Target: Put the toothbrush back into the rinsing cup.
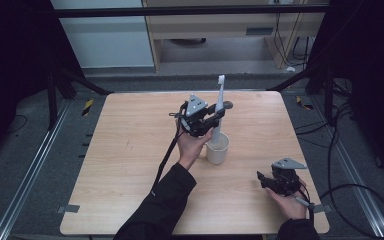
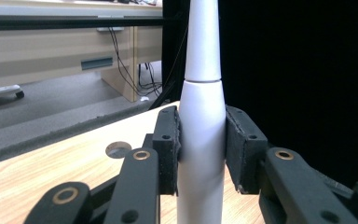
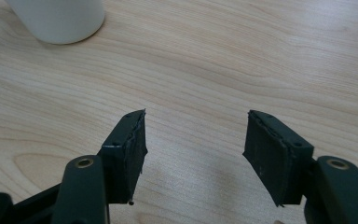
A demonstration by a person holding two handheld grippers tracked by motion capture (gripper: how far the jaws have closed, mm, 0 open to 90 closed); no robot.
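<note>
A white electric toothbrush [image 1: 219, 107] stands upright with its lower end inside a white cup [image 1: 217, 148] near the table's middle. My left gripper [image 1: 215, 116] is shut on the toothbrush handle [image 2: 202, 140], both pads pressed to its sides above the cup's rim. My right gripper [image 1: 263, 180] rests low at the table's front right, open, with bare wood between its jaws. In the right gripper view the cup's base [image 3: 58, 18] shows at the top left, well ahead of the gripper [image 3: 193, 154].
The wooden table [image 1: 130, 165] has a round grommet hole [image 1: 227, 105] near its far edge, behind the cup. Black frame bars [image 1: 80, 80] and cables [image 1: 350, 190] flank the table. A cabinet [image 1: 230, 25] stands beyond the far edge.
</note>
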